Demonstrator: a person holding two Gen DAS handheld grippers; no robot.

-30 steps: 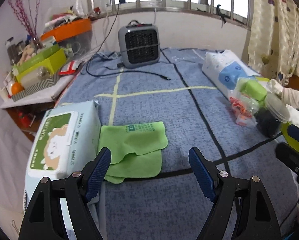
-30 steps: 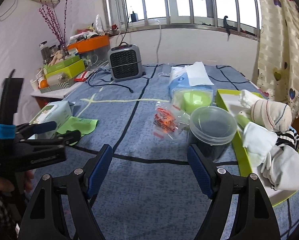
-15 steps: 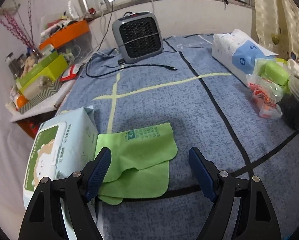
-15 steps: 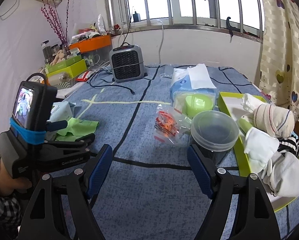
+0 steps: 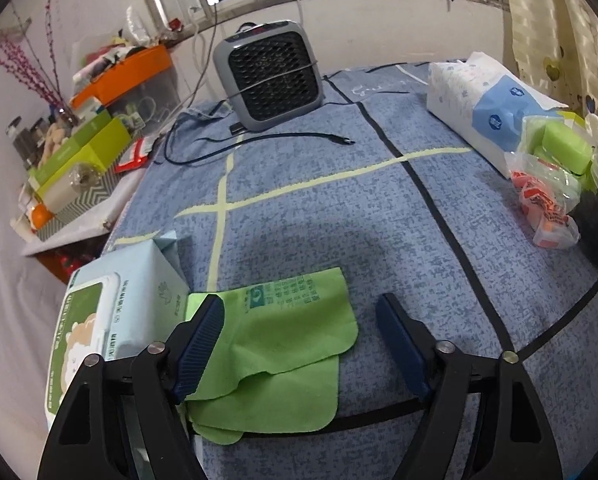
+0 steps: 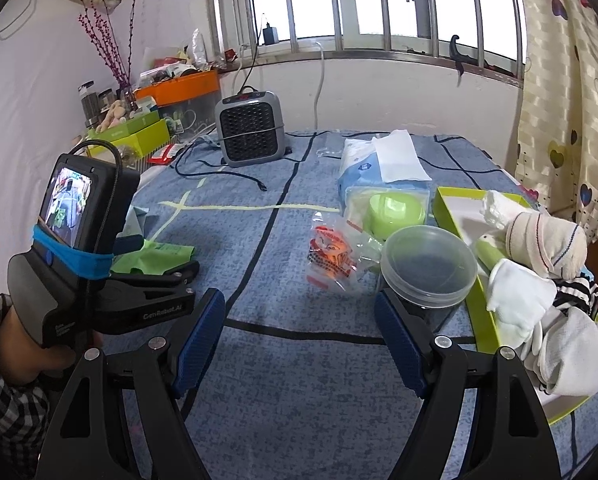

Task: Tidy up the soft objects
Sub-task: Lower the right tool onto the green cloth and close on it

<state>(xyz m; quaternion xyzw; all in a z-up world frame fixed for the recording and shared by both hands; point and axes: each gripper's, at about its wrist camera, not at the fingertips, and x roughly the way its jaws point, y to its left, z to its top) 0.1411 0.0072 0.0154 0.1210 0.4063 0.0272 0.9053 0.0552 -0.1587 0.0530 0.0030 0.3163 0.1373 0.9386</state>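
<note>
A folded green cloth (image 5: 283, 340) lies flat on the blue bedspread beside a pack of wet wipes (image 5: 111, 312). My left gripper (image 5: 299, 304) hangs just over the cloth, tilted down. Its jaws are closing, the left finger over the cloth's left edge and the right finger on bare spread; the pads are not pressing it. In the right wrist view the same cloth (image 6: 155, 258) shows past the left gripper's body. My right gripper (image 6: 299, 300) stands open over bare spread, nothing between its fingers. A lime tray (image 6: 447, 208) at the right holds rolled socks (image 6: 547, 240) and white cloths.
A small grey heater (image 5: 271, 72) and its loose cable (image 5: 259, 140) sit at the back. A tissue pack (image 6: 379, 164), a green lidded box (image 6: 395, 210), a snack bag (image 6: 331, 256) and a round plastic tub (image 6: 429, 264) stand left of the tray. A cluttered shelf runs along the left.
My left gripper has moved forward and down over the green cloth, and its jaws have narrowed. The right gripper has stayed still.
</note>
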